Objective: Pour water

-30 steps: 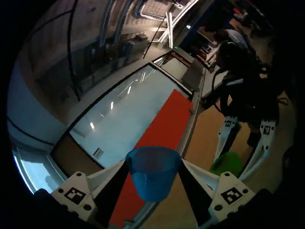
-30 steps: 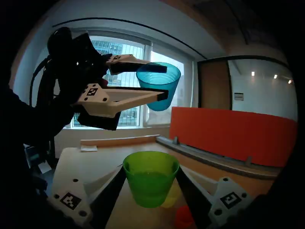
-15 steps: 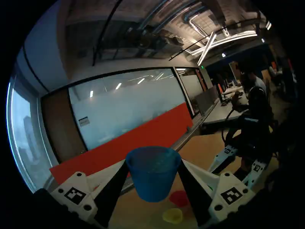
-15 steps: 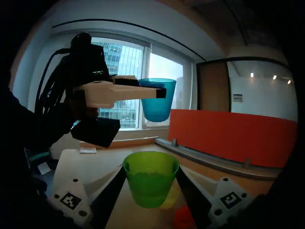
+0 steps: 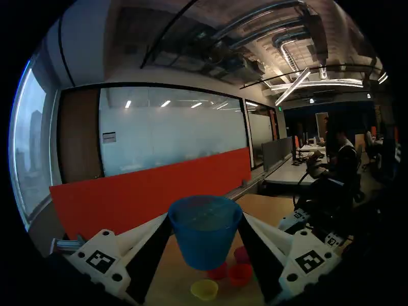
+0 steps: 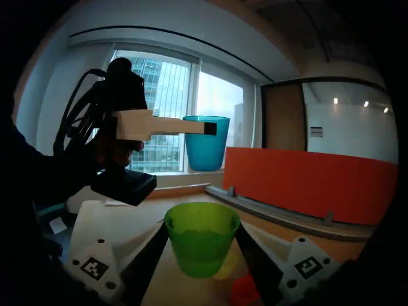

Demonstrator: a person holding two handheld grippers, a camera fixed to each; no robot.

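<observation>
My left claw [image 5: 204,219] is clenched on the blue cup [image 5: 204,247], one finger on each side. My right claw [image 6: 202,224] squeezes the green cup [image 6: 202,242] the same way.

Here is what could go wrong. The blue cup hangs high in the air, to the left of the green cup and farther off, not right above it. If I tip it here, any water could land on the table [image 6: 265,219]. If I squeeze the green cup too hard, its thin wall could bend and push water over the rim. If my left claw lets go a little, the blue cup could slip and fall on the small yellow cup [image 5: 204,289] and the red cup [image 5: 239,273] below.

The blue cup is see-through and stands straight up, wide at the top and narrow at the bottom. I cannot tell if water is in it. The green cup is see-through too, low and near the table, and looks partly full.
</observation>
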